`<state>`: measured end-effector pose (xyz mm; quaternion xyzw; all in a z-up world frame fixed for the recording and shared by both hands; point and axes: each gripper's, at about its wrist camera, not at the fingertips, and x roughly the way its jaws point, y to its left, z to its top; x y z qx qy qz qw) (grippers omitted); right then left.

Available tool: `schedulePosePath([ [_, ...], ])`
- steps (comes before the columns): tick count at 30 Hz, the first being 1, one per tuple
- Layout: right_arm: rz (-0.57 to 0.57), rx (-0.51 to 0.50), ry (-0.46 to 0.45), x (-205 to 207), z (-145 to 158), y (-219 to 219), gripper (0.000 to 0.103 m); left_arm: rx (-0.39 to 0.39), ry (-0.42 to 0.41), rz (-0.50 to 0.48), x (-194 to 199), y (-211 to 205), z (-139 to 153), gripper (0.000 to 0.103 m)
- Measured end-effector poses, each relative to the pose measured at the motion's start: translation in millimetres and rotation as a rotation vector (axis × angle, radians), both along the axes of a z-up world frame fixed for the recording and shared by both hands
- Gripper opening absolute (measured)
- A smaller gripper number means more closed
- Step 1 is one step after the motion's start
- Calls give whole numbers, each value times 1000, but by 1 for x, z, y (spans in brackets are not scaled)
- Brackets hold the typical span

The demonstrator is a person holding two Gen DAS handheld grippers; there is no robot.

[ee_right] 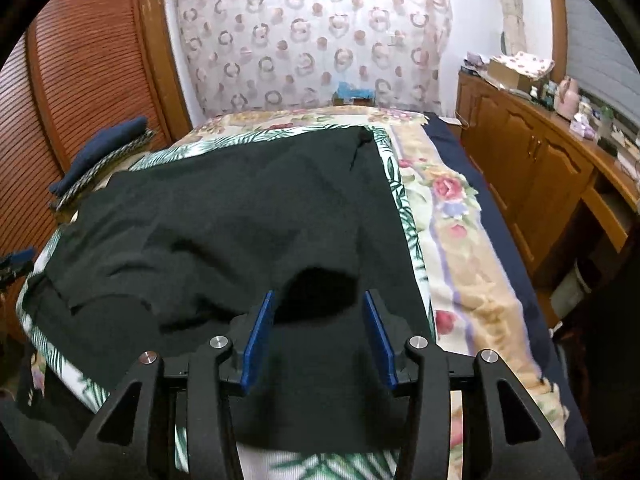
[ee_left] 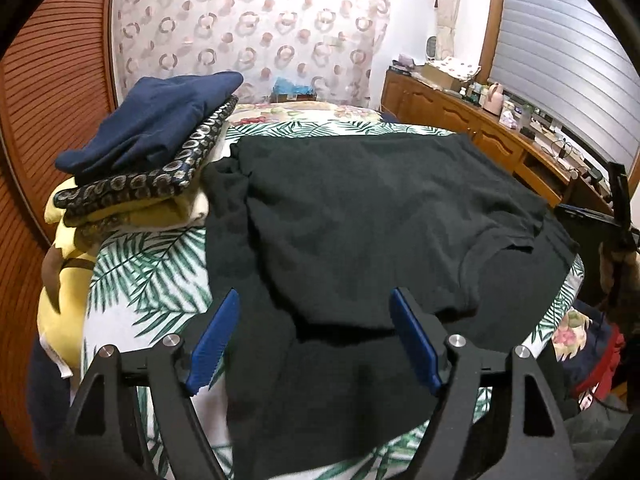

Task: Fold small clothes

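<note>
Both grippers, the left gripper and right gripper, hover with jaws apart, gripping nothing, over the near edge of a black T-shirt spread on the bed.

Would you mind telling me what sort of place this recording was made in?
Most likely a home bedroom. A black garment lies spread on a bed with floral and leaf-print covers, a stack of folded clothes sits beside it, and a cluttered wooden sideboard runs along the wall.
</note>
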<state>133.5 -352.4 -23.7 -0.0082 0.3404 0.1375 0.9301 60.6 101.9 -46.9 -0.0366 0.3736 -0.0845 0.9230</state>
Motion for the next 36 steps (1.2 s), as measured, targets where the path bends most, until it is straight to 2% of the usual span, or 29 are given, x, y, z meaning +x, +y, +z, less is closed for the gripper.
schedulePosePath([
  [3, -33, -6, -2, 15, 0, 0, 48, 6, 5, -14, 7, -4, -2, 78],
  [5, -48, -19, 4, 23, -3, 3, 48, 13, 15, -14, 11, -6, -5, 70],
  [7, -46, -16, 20, 32, -6, 7, 48, 3, 22, 1, 15, -4, -7, 55],
  [10, -47, -33, 42, 40, -10, 17, 48, -11, 30, 22, 19, -2, -12, 46],
  [15, -50, -61, 71, 47, -17, 23, 48, -11, 75, 48, 24, 3, -25, 44],
  [18, -53, -97, 57, 45, -15, 26, 53, -9, 91, 48, 25, 5, -32, 44],
  [19, -56, -113, 57, 45, -15, 28, 58, -9, 91, 47, 25, 4, -33, 43],
  [20, -70, -130, 56, 45, -15, 29, 64, -6, 86, 48, 24, 4, -33, 42],
  [21, -81, -140, 56, 45, -15, 29, 65, -7, 85, 44, 24, 4, -33, 36],
  [26, -76, -112, 72, 46, -12, 26, 67, 18, 80, 35, 26, -2, -34, 26],
  [31, -74, -129, 72, 48, -13, 31, 67, 21, 68, 32, 26, -4, -31, 13],
  [36, -34, -143, 68, 45, -11, 34, 67, 44, 37, 25, 26, -10, -25, 10],
])
